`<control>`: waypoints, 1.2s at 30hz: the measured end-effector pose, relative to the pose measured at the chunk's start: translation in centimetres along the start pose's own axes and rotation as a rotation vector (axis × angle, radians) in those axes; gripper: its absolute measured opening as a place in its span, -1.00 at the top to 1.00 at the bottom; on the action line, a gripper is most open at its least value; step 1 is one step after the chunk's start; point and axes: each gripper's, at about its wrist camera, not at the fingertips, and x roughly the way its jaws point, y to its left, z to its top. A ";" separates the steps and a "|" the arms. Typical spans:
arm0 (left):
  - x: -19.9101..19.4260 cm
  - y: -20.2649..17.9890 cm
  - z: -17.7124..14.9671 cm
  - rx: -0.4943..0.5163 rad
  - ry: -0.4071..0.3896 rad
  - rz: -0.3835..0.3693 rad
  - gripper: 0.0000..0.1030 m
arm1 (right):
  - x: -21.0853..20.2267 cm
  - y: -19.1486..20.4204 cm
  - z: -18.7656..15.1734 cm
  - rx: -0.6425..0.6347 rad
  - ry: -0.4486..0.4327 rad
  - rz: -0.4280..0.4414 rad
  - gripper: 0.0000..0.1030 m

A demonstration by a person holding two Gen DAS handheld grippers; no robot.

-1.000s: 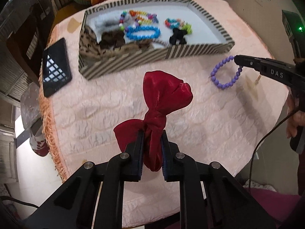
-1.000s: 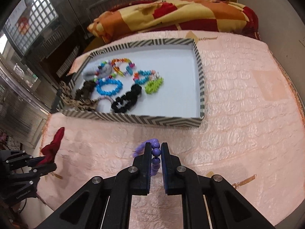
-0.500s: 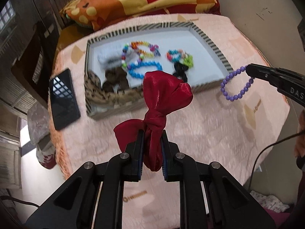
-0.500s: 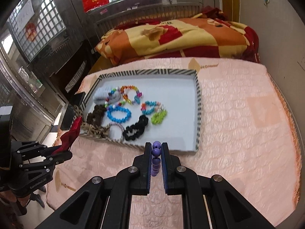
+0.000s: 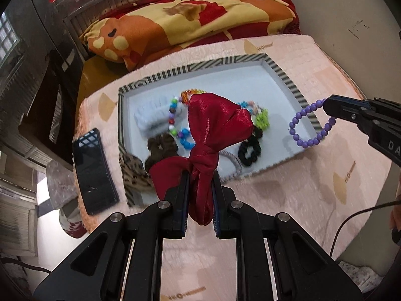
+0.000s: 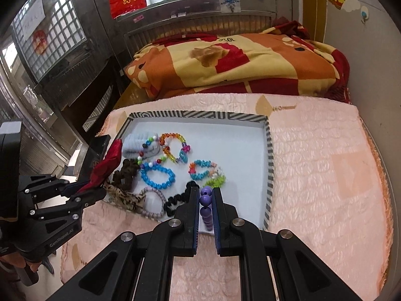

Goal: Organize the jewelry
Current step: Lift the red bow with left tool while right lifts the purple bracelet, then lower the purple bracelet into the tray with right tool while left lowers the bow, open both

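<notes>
Red satin bow [image 5: 215, 135]: clamped at its knot in the left tool [image 5: 199, 195], carried above the striped tray [image 5: 288, 80]. Purple bead bracelet [image 5: 307, 124]: pinched in the right tool [image 6: 206, 200], over the tray's near right corner. Already in the tray: bead bracelets and scrunchies, among them a blue bracelet [image 6: 158, 175]. Remaining, by appearance: setting down these two pieces; nothing else lies loose on the pink tabletop [image 6: 325, 188].

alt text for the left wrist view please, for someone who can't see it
The left gripper is shut on a red satin bow, held above a striped-rim tray of bead bracelets and scrunchies on a pink quilted surface. At right, the right gripper holds a purple bead bracelet; a black phone lies left of the tray.
</notes>
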 end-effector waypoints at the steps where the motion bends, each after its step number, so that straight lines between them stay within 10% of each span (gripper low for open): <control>1: 0.2 0.1 0.2 0.000 0.000 0.005 0.73 | 0.3 0.1 0.2 -0.001 0.003 0.001 0.83; 22: 3.9 1.6 5.2 0.000 0.008 0.035 0.73 | 6.0 0.7 1.4 0.035 0.098 0.033 0.83; 36: 7.5 0.7 8.3 0.031 0.042 0.034 0.73 | 11.6 -5.0 -0.3 0.145 0.230 -0.108 0.83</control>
